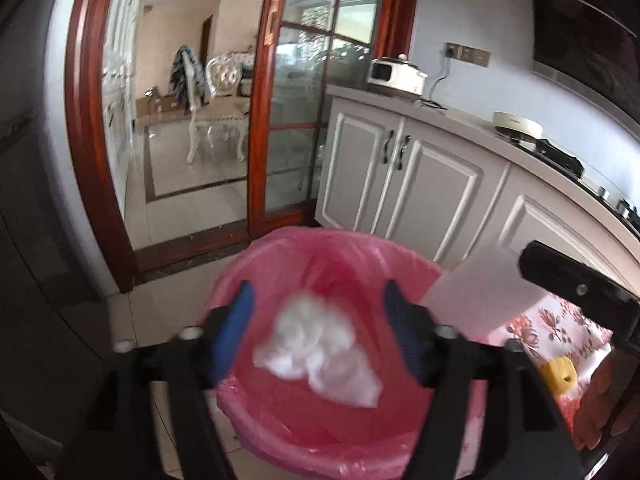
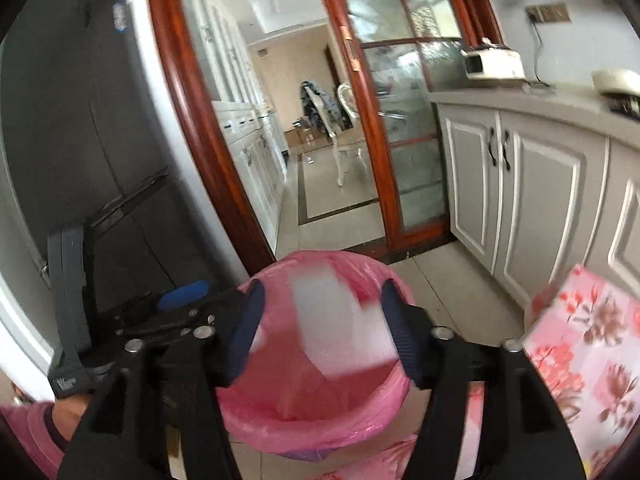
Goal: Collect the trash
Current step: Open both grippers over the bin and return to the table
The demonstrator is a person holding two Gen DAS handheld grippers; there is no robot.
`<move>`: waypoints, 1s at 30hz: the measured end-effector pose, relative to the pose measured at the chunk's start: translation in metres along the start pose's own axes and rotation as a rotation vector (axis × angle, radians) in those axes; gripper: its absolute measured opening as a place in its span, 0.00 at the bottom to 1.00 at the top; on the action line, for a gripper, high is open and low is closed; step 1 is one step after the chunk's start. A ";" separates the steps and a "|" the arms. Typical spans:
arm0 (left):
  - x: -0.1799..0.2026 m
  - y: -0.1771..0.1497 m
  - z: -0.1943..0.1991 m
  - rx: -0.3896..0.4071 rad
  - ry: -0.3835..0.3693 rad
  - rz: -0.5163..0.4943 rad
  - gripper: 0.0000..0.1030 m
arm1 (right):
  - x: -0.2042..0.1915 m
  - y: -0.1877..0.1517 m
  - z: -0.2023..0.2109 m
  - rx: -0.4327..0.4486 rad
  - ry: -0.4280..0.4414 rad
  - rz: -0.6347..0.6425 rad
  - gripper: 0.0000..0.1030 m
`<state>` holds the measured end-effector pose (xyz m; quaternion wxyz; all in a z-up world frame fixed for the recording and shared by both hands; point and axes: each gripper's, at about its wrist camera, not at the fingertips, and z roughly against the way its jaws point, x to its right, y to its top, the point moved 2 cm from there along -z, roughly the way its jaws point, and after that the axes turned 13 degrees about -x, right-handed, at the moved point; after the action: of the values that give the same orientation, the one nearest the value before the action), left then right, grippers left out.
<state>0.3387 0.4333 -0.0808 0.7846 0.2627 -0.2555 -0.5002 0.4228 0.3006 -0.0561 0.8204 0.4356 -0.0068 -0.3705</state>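
Both grippers, left (image 1: 318, 334) and right (image 2: 322, 328), unclenched above pink-lined bin (image 1: 256, 268), white trash (image 1: 316, 354) between blue pads.

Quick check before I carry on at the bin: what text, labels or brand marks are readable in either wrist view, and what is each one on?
Nothing can be read for certain.
White logo on the grey handle of the left gripper, right wrist view: too blurred; it may begin with "M".
Blue sticker on the dark fridge: too small and blurred.
Mark on the pale cooker on the counter: too faint.
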 end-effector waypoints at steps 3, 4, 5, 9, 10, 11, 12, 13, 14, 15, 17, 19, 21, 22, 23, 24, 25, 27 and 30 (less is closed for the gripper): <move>0.000 -0.004 -0.003 0.002 0.022 0.011 0.70 | 0.003 -0.006 0.005 0.011 -0.005 -0.002 0.58; 0.000 -0.006 -0.001 0.008 0.034 0.013 0.70 | 0.003 -0.008 0.009 0.015 -0.010 0.002 0.58; 0.000 -0.009 0.001 0.012 0.039 0.015 0.70 | 0.002 -0.012 0.015 0.018 -0.018 0.008 0.58; 0.008 -0.023 0.024 0.036 0.062 0.015 0.72 | -0.001 -0.024 0.039 0.029 -0.065 0.023 0.59; 0.010 -0.029 0.032 0.045 0.068 0.007 0.74 | -0.003 -0.029 0.047 0.030 -0.077 0.026 0.59; 0.016 -0.034 0.043 0.059 0.077 -0.006 0.78 | -0.005 -0.035 0.055 0.029 -0.091 0.030 0.59; 0.022 -0.040 0.053 0.068 0.078 -0.016 0.80 | -0.007 -0.041 0.062 0.029 -0.105 0.035 0.59; 0.029 -0.048 0.064 0.078 0.069 -0.028 0.84 | -0.010 -0.048 0.072 0.031 -0.123 0.041 0.62; 0.036 -0.055 0.075 0.087 0.060 -0.040 0.86 | -0.012 -0.057 0.083 0.036 -0.142 0.045 0.67; 0.044 -0.064 0.087 0.098 0.053 -0.056 0.86 | -0.015 -0.065 0.092 0.042 -0.155 0.046 0.71; 0.060 -0.080 0.109 0.123 0.044 -0.077 0.91 | -0.018 -0.084 0.114 0.051 -0.179 0.040 0.74; 0.076 -0.097 0.129 0.138 0.012 -0.090 0.93 | -0.020 -0.108 0.138 0.053 -0.215 0.032 0.77; 0.092 -0.112 0.142 0.130 -0.028 -0.109 0.94 | -0.022 -0.130 0.158 0.053 -0.244 0.022 0.80; 0.097 -0.119 0.147 0.127 -0.040 -0.114 0.95 | -0.021 -0.142 0.169 0.052 -0.259 0.013 0.81; 0.105 -0.128 0.153 0.123 -0.057 -0.120 0.95 | -0.021 -0.151 0.176 0.052 -0.271 0.007 0.82; 0.113 -0.137 0.158 0.120 -0.078 -0.121 0.95 | -0.019 -0.166 0.188 0.050 -0.290 -0.010 0.82; 0.119 -0.143 0.161 0.119 -0.092 -0.117 0.95 | -0.016 -0.174 0.195 0.048 -0.298 -0.021 0.82; 0.130 -0.160 0.165 0.112 -0.114 -0.092 0.95 | -0.010 -0.196 0.214 0.047 -0.323 -0.057 0.82; 0.151 -0.181 0.166 0.082 -0.130 -0.096 0.95 | 0.001 -0.226 0.239 0.047 -0.362 -0.102 0.82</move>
<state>0.1664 0.2032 -0.0595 0.7301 0.2735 -0.3130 -0.5424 0.2076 0.0521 -0.0703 0.7754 0.3809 -0.1409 -0.4835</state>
